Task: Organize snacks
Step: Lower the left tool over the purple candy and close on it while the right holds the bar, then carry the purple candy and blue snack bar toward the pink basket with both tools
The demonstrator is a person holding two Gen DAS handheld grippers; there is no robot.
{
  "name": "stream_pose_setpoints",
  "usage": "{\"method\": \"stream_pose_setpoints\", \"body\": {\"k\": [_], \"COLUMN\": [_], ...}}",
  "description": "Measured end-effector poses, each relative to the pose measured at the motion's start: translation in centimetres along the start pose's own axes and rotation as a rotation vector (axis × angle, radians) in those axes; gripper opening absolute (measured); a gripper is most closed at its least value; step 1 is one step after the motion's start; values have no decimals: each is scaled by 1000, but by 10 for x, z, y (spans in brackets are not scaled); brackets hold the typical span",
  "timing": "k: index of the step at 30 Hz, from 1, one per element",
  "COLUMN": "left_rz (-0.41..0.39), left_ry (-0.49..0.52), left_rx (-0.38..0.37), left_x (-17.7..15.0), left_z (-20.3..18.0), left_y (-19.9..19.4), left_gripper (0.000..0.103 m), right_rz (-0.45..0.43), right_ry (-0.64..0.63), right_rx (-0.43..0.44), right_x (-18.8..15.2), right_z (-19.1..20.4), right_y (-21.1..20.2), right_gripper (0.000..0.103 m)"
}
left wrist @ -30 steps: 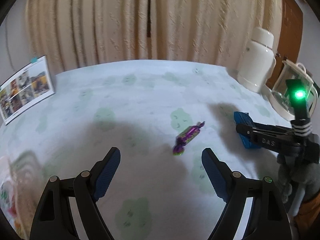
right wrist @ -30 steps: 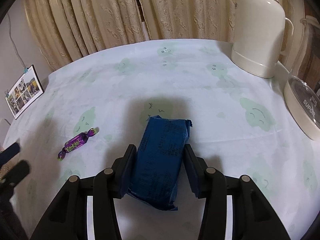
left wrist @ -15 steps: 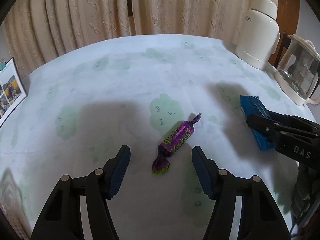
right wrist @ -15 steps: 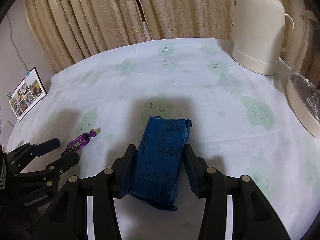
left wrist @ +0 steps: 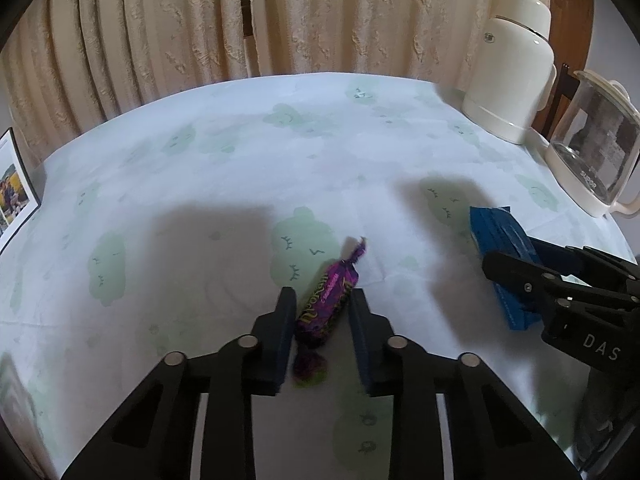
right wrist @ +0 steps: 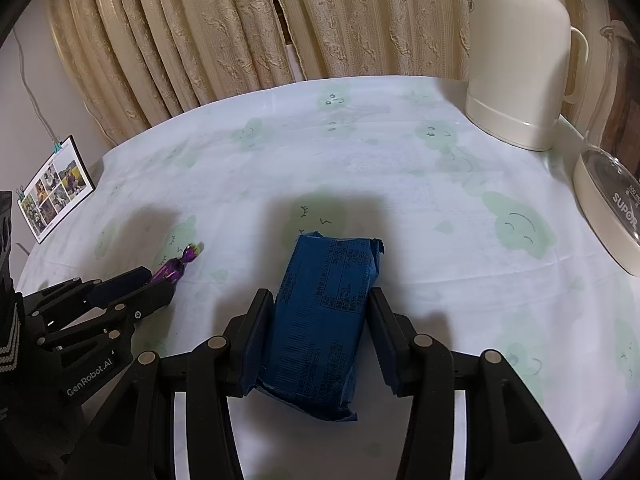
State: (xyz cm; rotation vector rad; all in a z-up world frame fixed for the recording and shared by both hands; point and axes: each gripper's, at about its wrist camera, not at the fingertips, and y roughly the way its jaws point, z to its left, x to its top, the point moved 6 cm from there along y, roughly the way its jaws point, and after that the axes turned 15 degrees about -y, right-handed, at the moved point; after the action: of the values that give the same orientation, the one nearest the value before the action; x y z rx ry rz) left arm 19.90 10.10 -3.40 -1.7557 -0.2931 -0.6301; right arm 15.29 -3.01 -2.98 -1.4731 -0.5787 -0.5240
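I judge the task barely begun: no sorting place shows in either view, and both snacks lie on the cloud-print tablecloth, not yet lifted. My left gripper brackets the purple twist-wrapped candy, jaws narrowed and near its sides, contact unclear; its long axis runs away and rightward. My right gripper pinches the blue foil snack packet, lengthwise along the fingers, far end tilted slightly right.

The far half of the bench lay bare, open to a pass up to the curtain. Along its right edge stood a cream thermos jug and a glass kettle, closing that side. A photo frame leaned at the left edge. Between the left gripper around the purple candy and the right gripper around the blue snack packet, a strip of cloth stayed free.
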Motion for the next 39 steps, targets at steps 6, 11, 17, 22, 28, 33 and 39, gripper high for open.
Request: {"method": "stream_pose_setpoints", "body": {"k": [6, 11, 17, 22, 28, 33, 39], "left_rz": [-8, -11, -19, -41, -98, -141, -204], "left_ry": [-10, -32, -50, -62, -63, -78, -97], "left_rx": [-11, -17, -18, -13, 24, 62, 108], "left_x": [-2, -4, -6, -5, -4, -3, -3], "left_z": [-2, -1, 0, 1, 4, 10, 18], "left_y": [-2, -5, -11, -20, -35, -47, -67], "left_gripper": [20, 18, 18, 18, 18, 18, 18], "right_rz": [-1, -1, -2, -4, -19, -37, -45], "right_ry": [-2, -2, -3, 1, -4, -10, -19], "right_rx": [-2, -2, -4, 4, 22, 36, 47], "right_x": [0, 0, 0, 0, 1, 3, 3], "right_z": [0, 1, 1, 2, 7, 11, 15], "right_y": [0, 0, 0, -1, -5, -10, -13], "right_gripper": [45, 45, 45, 44, 43, 41, 40]}}
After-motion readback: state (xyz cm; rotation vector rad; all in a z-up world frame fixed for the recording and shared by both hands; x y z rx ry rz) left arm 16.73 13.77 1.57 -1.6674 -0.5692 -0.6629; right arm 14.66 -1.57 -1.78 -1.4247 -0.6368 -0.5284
